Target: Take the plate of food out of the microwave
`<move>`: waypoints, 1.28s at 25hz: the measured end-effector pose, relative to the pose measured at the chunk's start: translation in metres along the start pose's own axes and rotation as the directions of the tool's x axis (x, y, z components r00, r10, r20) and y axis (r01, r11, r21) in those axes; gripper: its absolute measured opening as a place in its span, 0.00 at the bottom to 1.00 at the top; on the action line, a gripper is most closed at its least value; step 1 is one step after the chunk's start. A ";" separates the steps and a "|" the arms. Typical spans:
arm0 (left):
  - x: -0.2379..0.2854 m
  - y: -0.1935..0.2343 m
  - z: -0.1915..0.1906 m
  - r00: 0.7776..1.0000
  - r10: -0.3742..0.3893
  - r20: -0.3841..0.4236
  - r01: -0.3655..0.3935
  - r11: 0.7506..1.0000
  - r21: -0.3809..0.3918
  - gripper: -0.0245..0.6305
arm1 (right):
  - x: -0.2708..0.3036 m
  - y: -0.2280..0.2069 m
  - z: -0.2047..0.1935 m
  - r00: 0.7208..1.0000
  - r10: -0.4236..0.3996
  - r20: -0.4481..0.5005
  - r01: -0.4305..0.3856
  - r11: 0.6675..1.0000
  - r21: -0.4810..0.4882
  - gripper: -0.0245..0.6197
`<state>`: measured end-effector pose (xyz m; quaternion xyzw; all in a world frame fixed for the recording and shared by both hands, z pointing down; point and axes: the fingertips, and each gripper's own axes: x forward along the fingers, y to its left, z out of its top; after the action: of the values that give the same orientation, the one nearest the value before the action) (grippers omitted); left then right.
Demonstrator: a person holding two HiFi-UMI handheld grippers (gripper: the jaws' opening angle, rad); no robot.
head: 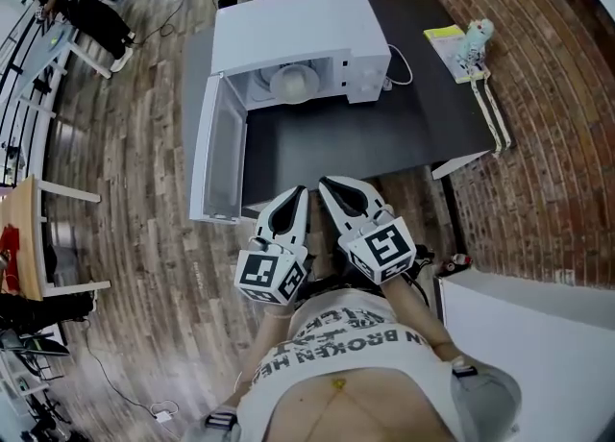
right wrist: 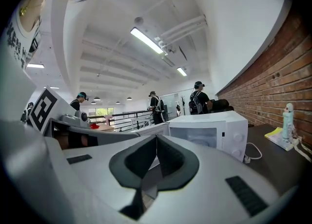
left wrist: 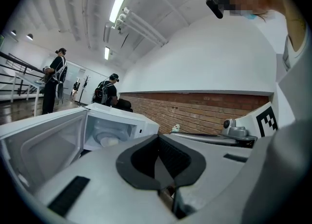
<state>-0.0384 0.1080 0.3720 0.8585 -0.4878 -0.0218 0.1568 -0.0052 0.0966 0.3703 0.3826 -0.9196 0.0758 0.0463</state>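
Hovering short of the open microwave (head: pixel 288 32), nothing held.
Nearest: left gripper (head: pixel 301 192) and right gripper (head: pixel 327 184) side by side at the desk (head: pixel 384 133) edge, jaws pressed together, empty. Straight ahead, well apart: plate of food (head: pixel 293 83) inside the cavity, roughly equally near both, door (head: pixel 216 152) swung out left.

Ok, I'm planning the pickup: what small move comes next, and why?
Probably move the left gripper and right gripper forward toward the microwave, opening their jaws: both are shut, empty and short of it, its door stands open, and the plate sits inside.
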 end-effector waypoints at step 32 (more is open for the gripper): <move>0.091 0.029 0.009 0.979 0.204 0.006 -0.204 0.978 -0.038 0.05 | 0.055 -0.093 0.008 0.986 0.164 -0.033 -0.164 0.986 -0.015 0.05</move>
<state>-0.0167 0.0151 0.3826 0.8007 -0.5737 -0.0188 0.1715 0.0227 -0.0078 0.3800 0.3040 -0.9478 0.0771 0.0581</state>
